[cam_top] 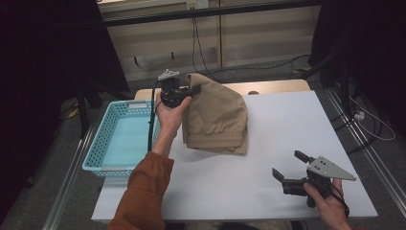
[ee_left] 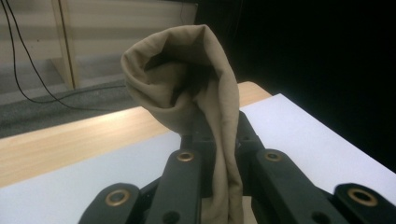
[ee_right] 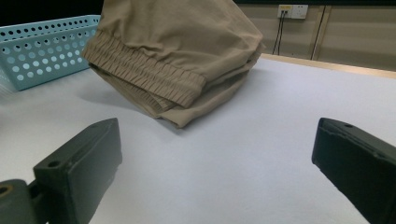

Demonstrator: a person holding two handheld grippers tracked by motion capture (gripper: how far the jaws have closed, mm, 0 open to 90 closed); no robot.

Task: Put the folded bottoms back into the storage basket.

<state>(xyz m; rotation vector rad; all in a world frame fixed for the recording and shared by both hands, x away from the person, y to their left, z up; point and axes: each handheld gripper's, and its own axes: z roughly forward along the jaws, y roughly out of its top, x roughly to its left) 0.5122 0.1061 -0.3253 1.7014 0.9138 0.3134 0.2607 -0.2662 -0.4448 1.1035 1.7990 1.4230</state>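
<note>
The left tongs (cam_top: 195,89) are pinching the folded khaki trousers (cam_top: 218,115) beside the blue basket (cam_top: 107,143). The soft cloth is drooping, so the elastic waistband looks the firmer hold. The right tongs (cam_top: 287,168) are gaping empty.

The left gripper (cam_top: 191,90) is black, with a grey three-cornered plate on top and a black cable trailing down along the forearm. In the left gripper view its jaw links are matt black bars with brass-ringed pivot holes. The person's left arm wears a rust-orange sleeve (cam_top: 143,189). The right gripper (cam_top: 288,168) is black too, with blocky, square-ended jaws, and carries a larger grey triangular plate dotted with small screws.
</note>
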